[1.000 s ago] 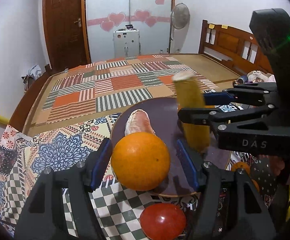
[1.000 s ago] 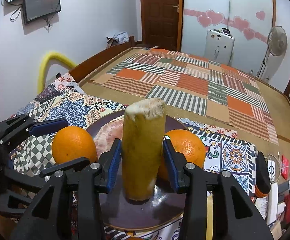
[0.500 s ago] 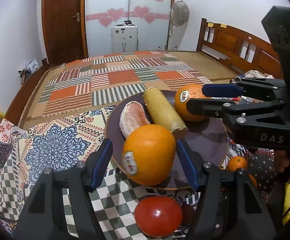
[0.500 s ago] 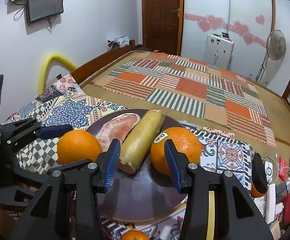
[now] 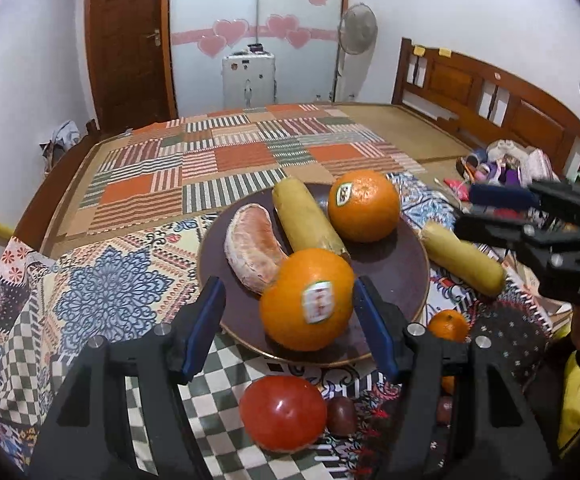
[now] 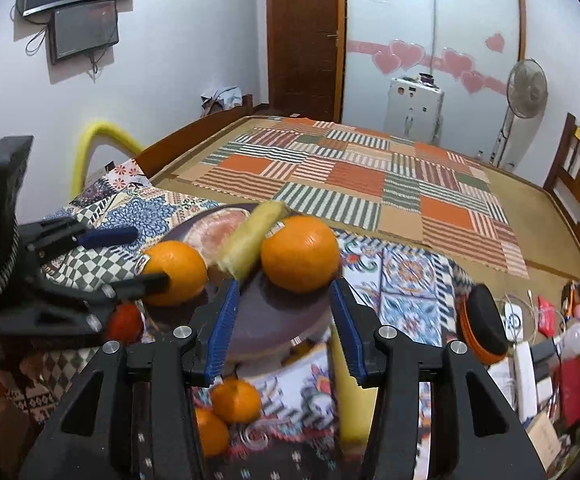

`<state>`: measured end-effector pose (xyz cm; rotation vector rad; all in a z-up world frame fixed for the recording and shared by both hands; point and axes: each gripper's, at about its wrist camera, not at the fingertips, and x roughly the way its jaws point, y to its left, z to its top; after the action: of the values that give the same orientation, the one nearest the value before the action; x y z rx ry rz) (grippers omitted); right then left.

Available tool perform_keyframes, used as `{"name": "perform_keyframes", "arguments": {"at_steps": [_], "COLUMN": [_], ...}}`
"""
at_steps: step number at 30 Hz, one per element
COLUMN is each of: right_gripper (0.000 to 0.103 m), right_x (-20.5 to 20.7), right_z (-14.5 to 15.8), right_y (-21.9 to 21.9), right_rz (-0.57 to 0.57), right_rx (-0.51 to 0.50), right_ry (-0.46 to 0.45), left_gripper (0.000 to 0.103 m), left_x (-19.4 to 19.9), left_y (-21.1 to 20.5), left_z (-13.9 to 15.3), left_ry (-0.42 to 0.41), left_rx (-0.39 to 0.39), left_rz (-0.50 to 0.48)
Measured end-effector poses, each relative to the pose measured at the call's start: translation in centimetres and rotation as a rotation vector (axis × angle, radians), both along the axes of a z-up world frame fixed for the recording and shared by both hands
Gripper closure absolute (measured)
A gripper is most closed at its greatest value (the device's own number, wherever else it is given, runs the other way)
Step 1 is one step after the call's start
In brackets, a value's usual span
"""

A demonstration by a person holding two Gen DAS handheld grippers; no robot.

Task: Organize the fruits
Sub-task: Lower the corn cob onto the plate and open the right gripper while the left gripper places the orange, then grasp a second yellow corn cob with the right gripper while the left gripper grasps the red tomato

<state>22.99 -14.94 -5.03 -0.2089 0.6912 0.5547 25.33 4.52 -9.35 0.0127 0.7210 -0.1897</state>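
Both claws released: left claw flanks near orange without touching; right claw empty. Yellow fruit on plate, long axis upper-left to lower-right.

Even indoor light, soft shadows; fisheye bends and darkens the corners; the right wrist view's lower edge is motion-blurred.
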Motion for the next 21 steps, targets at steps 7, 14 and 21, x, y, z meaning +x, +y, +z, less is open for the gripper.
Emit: {"name": "perform_keyframes", "arguments": {"at_steps": [7, 14, 21], "right_gripper": [0.057, 0.057, 0.058], "right_x": [-0.5, 0.2, 0.6], "right_z": [-1.0, -3.6, -5.5], "right_y": [-2.6, -4.9, -5.0], "right_rz": [-0.049, -0.107, -0.101], "right_rx": [-0.002, -0.025, -0.033], "right_ry": [0.02, 0.085, 0.139], "left_gripper": [0.037, 0.037, 0.037], "left_x": [-2.0, -3.6, -4.4], "left_y": [1.9, 2.6, 2.2], "left_z": [1.0, -0.2, -1.4], "left_ry": [-0.014, 0.019, 0.042], "left_rx": [-0.005, 0.003, -0.012], "left_rz": [0.048, 0.07, 0.064]}}
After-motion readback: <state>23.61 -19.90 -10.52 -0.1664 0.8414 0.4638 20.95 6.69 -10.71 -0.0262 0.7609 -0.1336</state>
